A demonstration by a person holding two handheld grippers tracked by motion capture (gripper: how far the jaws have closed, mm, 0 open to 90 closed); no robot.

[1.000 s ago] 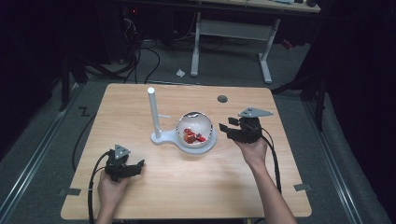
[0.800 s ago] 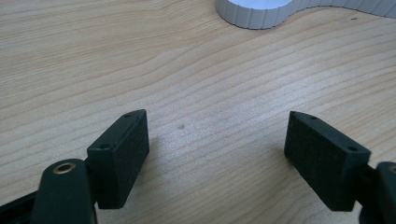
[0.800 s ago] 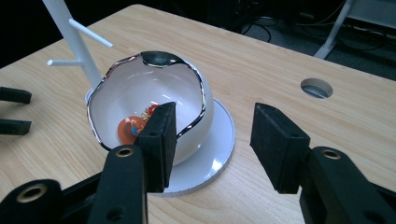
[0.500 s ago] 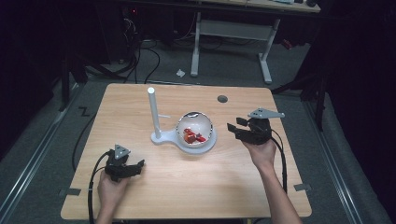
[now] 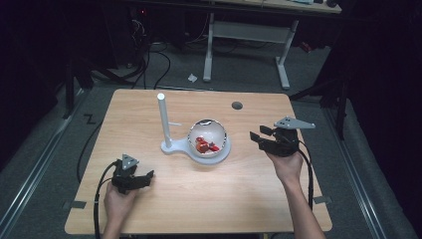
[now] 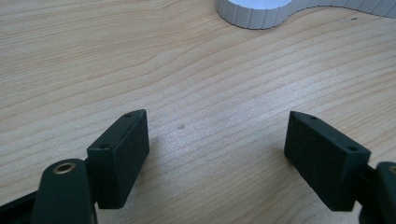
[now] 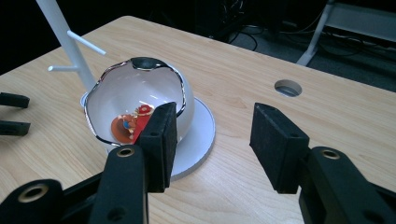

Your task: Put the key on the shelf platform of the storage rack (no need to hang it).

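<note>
A white bowl with a wavy silver rim rests tilted on the round end of a white stand at mid-table. Small red and orange pieces lie inside it. My right gripper hovers open just right of the bowl, its jaws pointing toward it and holding nothing. The right gripper view looks past its own open fingers into the bowl at the pieces. My left gripper sits low over the wood at the front left, open and empty.
The stand's upright post has two thin pegs. Its ribbed base edge lies ahead of the left gripper. A round cable hole is in the tabletop behind the bowl. Cables and a desk frame stand on the floor beyond.
My right gripper has drawn back to the right, away from the bowl. The left gripper has stayed put.
</note>
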